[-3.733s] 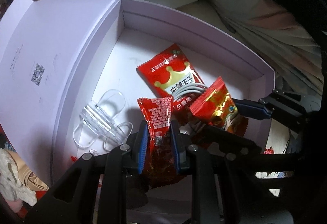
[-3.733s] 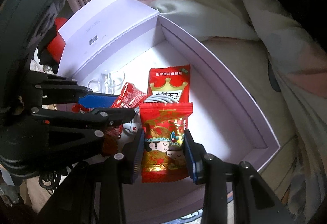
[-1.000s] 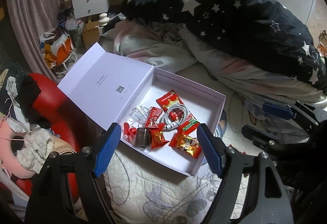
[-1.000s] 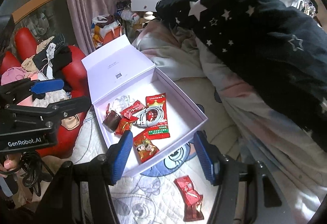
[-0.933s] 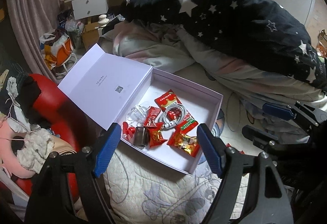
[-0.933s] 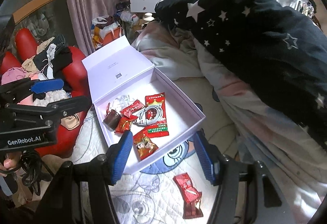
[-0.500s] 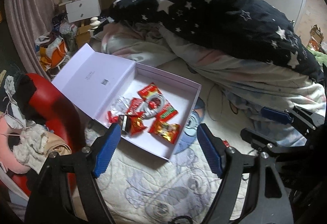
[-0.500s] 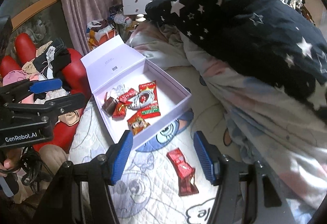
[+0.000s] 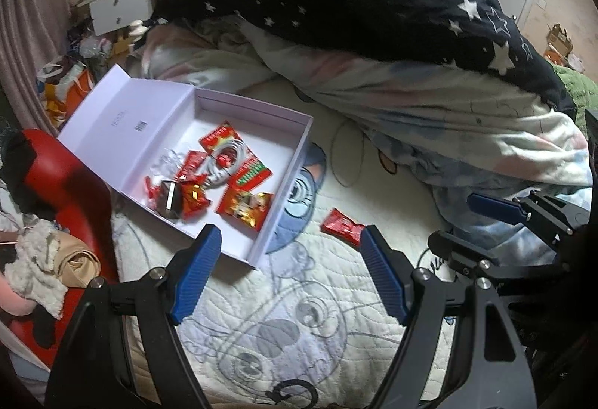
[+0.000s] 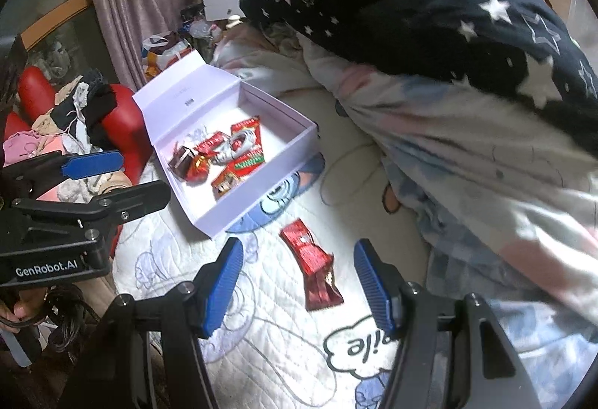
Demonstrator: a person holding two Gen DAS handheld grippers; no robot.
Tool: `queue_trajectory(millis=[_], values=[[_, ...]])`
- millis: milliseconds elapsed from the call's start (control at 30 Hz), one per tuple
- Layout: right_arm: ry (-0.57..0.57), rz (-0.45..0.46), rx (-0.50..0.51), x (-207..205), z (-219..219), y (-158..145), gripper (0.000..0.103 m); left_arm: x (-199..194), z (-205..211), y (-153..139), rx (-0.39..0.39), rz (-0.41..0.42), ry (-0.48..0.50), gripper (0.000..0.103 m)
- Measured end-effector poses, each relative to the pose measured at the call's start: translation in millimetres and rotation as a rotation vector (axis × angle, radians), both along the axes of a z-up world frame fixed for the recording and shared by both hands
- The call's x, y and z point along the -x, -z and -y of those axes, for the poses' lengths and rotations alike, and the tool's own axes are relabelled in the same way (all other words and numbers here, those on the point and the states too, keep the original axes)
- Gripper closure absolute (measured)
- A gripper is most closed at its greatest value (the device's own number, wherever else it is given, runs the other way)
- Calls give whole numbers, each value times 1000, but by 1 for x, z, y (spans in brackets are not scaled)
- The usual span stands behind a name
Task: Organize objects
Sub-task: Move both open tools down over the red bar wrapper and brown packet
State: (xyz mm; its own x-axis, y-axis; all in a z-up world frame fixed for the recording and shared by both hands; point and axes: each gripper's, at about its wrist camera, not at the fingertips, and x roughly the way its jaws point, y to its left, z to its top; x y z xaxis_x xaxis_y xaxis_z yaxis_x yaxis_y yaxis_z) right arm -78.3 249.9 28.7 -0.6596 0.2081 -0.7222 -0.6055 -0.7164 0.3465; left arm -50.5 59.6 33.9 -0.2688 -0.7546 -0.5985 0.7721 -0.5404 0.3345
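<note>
An open pale lilac box (image 9: 295,147) (image 10: 261,201) lies on the quilted bed cover, its lid folded back to the left. Inside are several red snack packets (image 9: 244,205) (image 10: 244,160), a coiled white cable (image 9: 224,162) and a dark wrapped piece (image 9: 168,200). One red packet (image 10: 312,261) (image 9: 342,226) lies loose on the cover, right of the box. My right gripper (image 10: 299,282) hovers open just above that packet, which shows between its blue pads. My left gripper (image 9: 287,270) is open and empty over the cover near the box's front corner.
A dark star-patterned duvet (image 9: 355,5) and a pale crumpled blanket (image 9: 429,117) are heaped at the back and right. A red chair (image 9: 59,177) with clothes stands left of the bed. Cluttered shelves and a curtain (image 10: 130,5) fill the far side.
Both grippers, which had held packets over the box, are now open and empty. Over the last second both views drifted right and lower, bringing the loose packet between the right pads.
</note>
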Motion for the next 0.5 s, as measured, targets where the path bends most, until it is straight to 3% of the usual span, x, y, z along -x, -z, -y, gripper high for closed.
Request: queue_trajectory(millis=[500], values=[[-2,58,85,-2,-16,56,41,24,25,47,-102,35,-1,27]])
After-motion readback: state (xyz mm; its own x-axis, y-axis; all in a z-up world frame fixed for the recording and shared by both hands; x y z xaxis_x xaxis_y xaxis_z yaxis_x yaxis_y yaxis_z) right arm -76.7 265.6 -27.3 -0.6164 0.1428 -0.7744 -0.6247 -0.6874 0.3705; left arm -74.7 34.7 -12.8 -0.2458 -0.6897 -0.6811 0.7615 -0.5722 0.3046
